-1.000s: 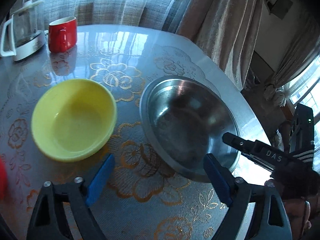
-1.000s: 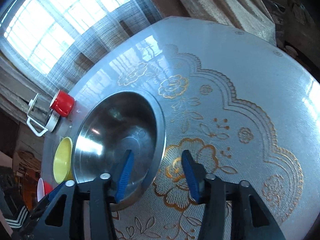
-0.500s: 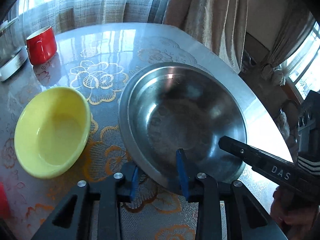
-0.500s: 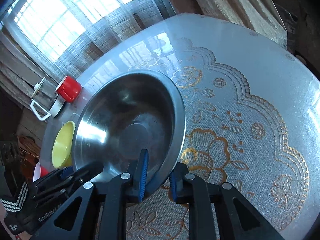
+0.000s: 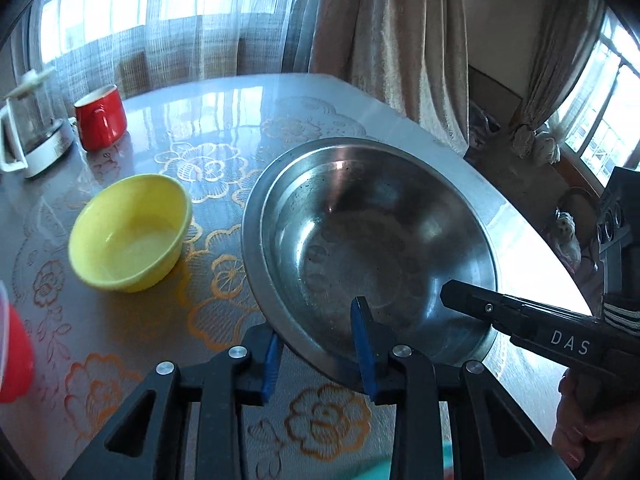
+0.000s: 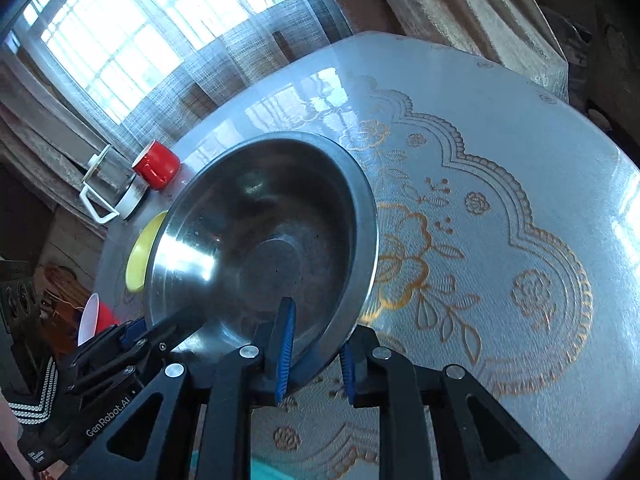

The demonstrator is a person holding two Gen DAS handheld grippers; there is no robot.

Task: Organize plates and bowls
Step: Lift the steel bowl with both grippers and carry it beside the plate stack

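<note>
We hold the steel bowl (image 5: 372, 240) at its near rim with both grippers. Our left gripper (image 5: 320, 352) has its blue-padded fingers (image 5: 362, 344) clamped on the rim, one pad inside the bowl and one outside below it. Our right gripper (image 6: 316, 344) is clamped on the same rim further right, one pad against the inner wall and the other outside. The bowl sits tilted in the right wrist view, over the near right part of the floral surface (image 5: 208, 320); whether its base touches the surface we cannot tell. A yellow bowl (image 5: 130, 232) stands on the surface just left of the steel bowl, apart from it. Far left are a red mug (image 5: 100, 118) and, beside it, a glass kettle (image 5: 34, 136). A red object (image 5: 12, 356) is cut off at the near left edge.
</note>
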